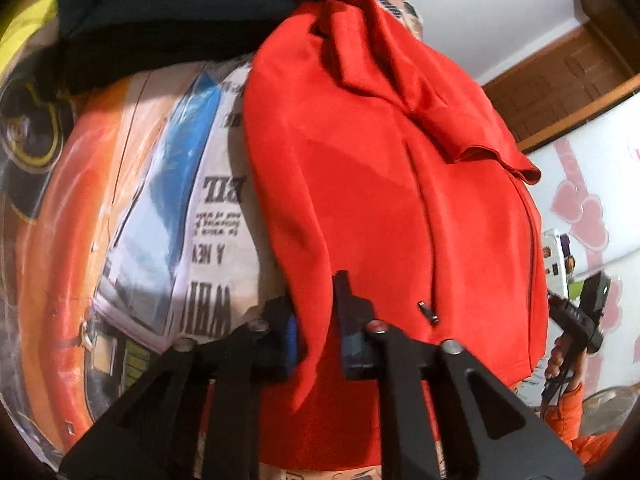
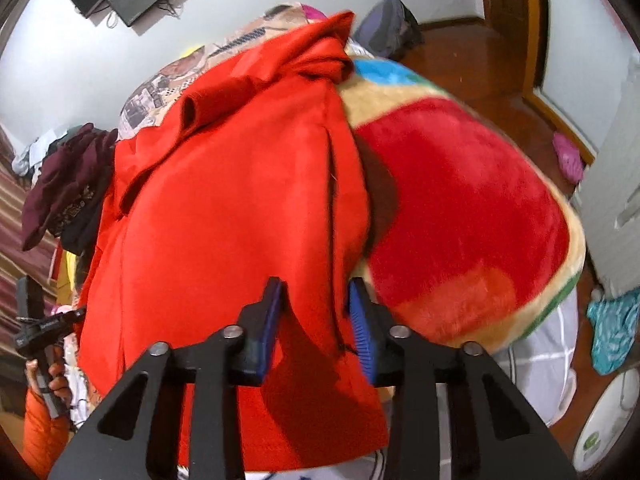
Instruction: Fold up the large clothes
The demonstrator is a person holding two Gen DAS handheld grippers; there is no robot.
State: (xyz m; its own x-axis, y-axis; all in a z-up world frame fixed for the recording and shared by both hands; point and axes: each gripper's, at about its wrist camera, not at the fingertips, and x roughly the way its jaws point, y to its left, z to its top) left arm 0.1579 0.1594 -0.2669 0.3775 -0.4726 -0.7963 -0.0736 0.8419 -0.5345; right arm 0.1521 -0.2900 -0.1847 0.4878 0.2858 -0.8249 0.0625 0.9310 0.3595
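Left hand-held gripper (image 1: 316,320) stands with its jaws parted, a hanging corner of the red coat (image 1: 392,208) passing between the fingers; the pads are not closed on the fabric. Right hand-held gripper (image 2: 314,320) is likewise released, its blue-padded fingers (image 2: 362,332) apart, with a lower edge of the same coat lying in the gap. Whether either pad touches the cloth cannot be determined.

Location of the coat: it is spread over a bed, collar end away from both cameras, hem end nearest the grippers. In the left wrist view it rests on a printed bedcover (image 1: 160,200) bearing newspaper lettering and orange bands. In the right wrist view a plush blanket (image 2: 460,216) in red, cream and blue lies just beside the coat, at its right edge.

Dark garments (image 2: 68,192) are heaped beside the coat at its far left. Each view shows the opposite gripper at the frame edge, held by a hand in an orange sleeve (image 2: 40,432).
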